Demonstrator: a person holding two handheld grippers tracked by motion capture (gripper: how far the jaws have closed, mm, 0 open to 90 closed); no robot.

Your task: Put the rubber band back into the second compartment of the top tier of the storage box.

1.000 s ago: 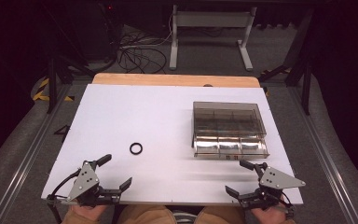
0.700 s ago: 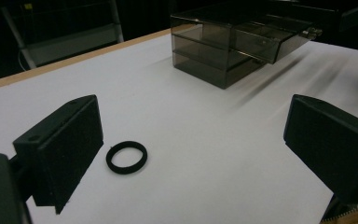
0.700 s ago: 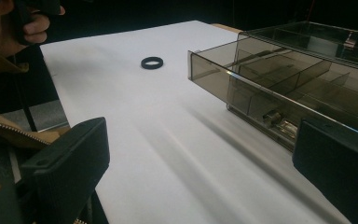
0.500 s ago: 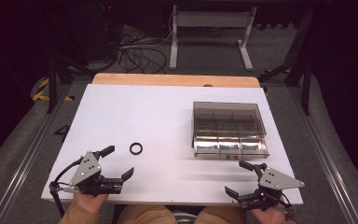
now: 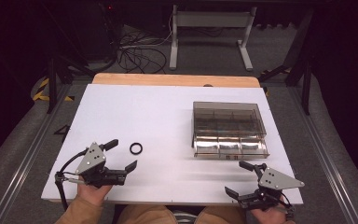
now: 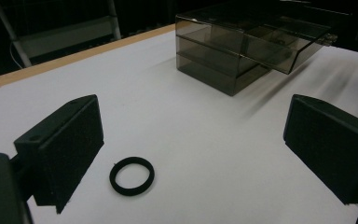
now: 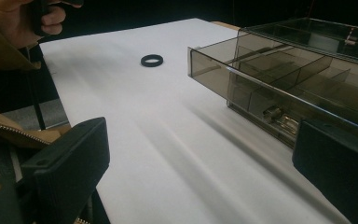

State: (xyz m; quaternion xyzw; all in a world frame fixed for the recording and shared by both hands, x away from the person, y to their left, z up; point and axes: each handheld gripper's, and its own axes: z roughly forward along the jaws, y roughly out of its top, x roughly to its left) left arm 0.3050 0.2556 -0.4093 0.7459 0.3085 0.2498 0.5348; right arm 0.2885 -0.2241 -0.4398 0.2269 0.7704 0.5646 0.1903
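Observation:
A small black ring [image 5: 136, 149] lies flat on the white table [image 5: 158, 116], left of centre. My left gripper [image 5: 120, 154] stands open just left of it, jaws wide, nothing held. In the left gripper view the ring [image 6: 132, 175] lies between the jaws, closer to the left one. A smoky clear drawer box [image 5: 227, 126] sits at the right with its lower drawer pulled out toward me. My right gripper [image 5: 238, 178] hangs open near the front right edge, below the drawer. The right gripper view shows the open drawer [image 7: 284, 88] with its dividers and the ring [image 7: 152, 60] farther off.
A wooden strip [image 5: 175, 80] runs along the table's far edge. Beyond it stand a metal frame [image 5: 209, 28] and loose cables [image 5: 135, 46] on the floor. In the right gripper view the person's other hand [image 7: 28, 18] is at top left.
My left gripper has moved forward and right toward the ring, so the ring now lies between its open jaws. The right gripper has hardly moved.

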